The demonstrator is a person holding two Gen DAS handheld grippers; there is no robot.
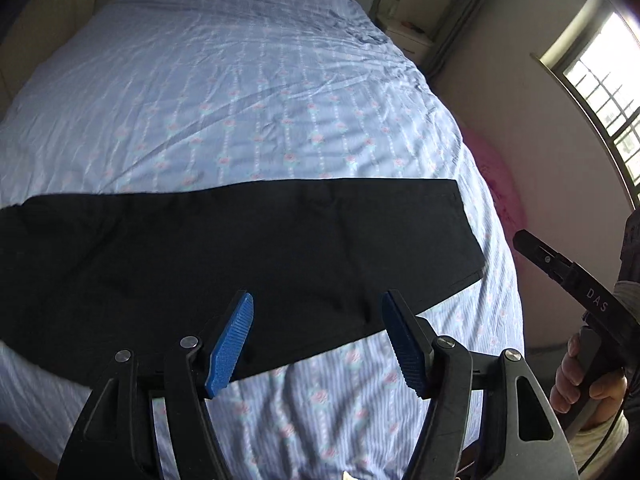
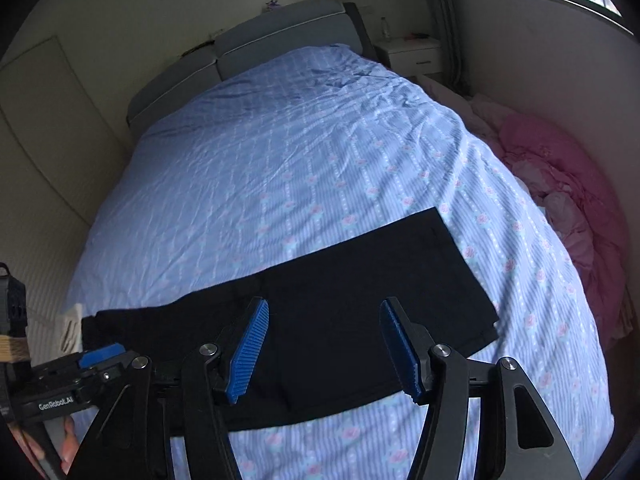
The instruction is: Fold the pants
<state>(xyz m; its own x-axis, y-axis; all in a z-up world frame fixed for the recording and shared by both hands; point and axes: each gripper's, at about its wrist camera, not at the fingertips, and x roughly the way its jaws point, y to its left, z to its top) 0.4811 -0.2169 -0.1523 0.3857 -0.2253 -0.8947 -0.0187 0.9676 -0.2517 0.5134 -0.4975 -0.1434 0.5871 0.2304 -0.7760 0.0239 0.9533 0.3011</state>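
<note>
Nearest the cameras, the left gripper (image 1: 318,340) and right gripper (image 2: 324,346) hover with jaws spread wide, holding nothing. Just beyond, black pants (image 1: 224,256) lie flat across a blue floral bedsheet (image 1: 240,100). Farther right, pink bedding (image 2: 560,184) heaps by the wall; a nightstand (image 2: 416,56) stands beside the headboard (image 2: 256,44).

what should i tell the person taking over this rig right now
Left gripper: open, empty, above the near edge of the pants.
Right gripper: open, empty, over the same near edge.
The black pants lie flat across the foot of the bed, already a single long strip, its square end toward the pink bedding.
Left: grasp the strip and fold it shorter end to end.
</note>
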